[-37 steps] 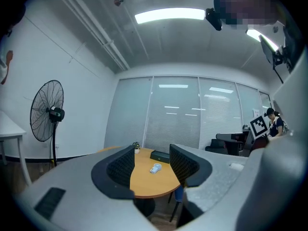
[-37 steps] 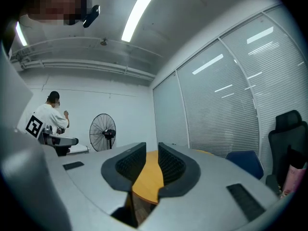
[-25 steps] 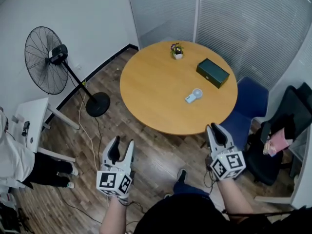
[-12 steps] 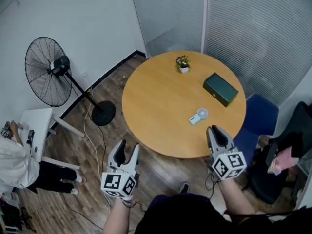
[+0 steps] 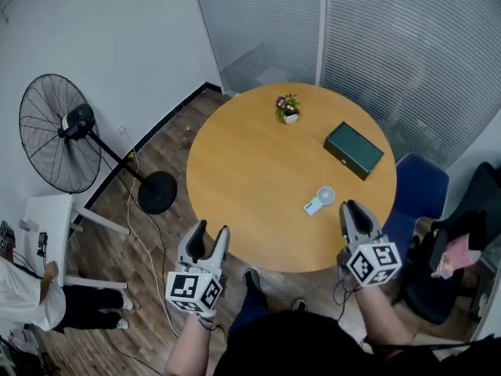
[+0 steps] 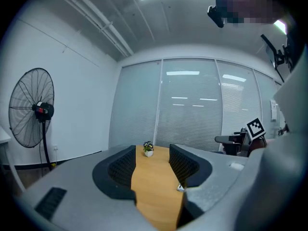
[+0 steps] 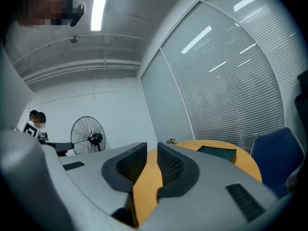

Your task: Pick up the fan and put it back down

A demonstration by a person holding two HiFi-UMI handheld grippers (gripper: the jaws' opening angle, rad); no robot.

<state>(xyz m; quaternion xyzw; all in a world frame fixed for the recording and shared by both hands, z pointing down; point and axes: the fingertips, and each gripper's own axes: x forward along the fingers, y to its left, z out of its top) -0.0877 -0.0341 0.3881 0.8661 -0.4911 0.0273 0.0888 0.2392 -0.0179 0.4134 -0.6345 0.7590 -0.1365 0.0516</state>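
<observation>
Lying on table [image 5: 250, 163], small fan [image 5: 317, 200] near right gripper [image 5: 354, 208], jaws narrow, left gripper [image 5: 211, 230] wider, both empty.

The head view looks steeply down from above the person. It takes in the whole round tabletop [image 5: 243, 178] from well off, with the left tool [image 5: 211, 230] and right tool [image 5: 354, 207] near the lower edge of the frame. Each gripper view sits low behind its own jaws at the tabletop's near rim, facing level across it toward the blinds. All three views share the tabletop, the potted plant [image 5: 287, 106] and the pedestal fan [image 5: 53, 131]. The right gripper view seems angled more toward the fan's side.
</observation>
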